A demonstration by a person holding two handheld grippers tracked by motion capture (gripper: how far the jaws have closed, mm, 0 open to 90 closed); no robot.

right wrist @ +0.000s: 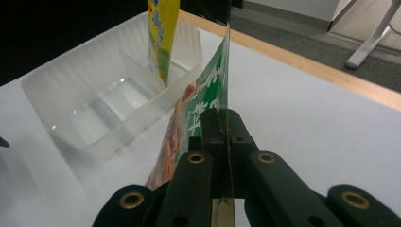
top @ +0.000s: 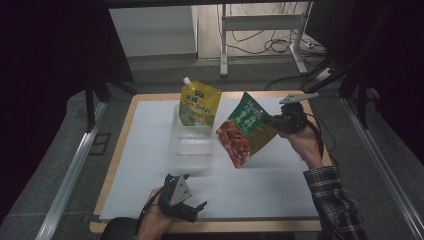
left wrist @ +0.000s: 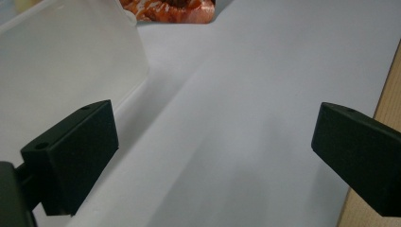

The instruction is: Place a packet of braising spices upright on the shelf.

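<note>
**Desk:** What have you got on the table, counted?

**Me:** Nearest to me, my left gripper [top: 192, 207] sits at the front edge of the white mat [top: 150, 150], its jaws spread wide with nothing between them. Past it I count one clear plastic tray [top: 190, 145] with two compartments, and two pouches. The yellow spouted pouch [top: 199, 105] stands upright in the far compartment, its white cap at the top.

**Desk:** And the second pouch?

**Me:** The green and red snack pouch [top: 245, 130] hangs in the air just right of the tray, clear of the mat. Its long axis is tilted, one corner pointing down and toward me. My right gripper [top: 275, 121] has it by the right-hand edge. In the right gripper view the pouch [right wrist: 208, 101] runs edge-on straight away from the jaws, which are pinched tight on its seam.
</note>
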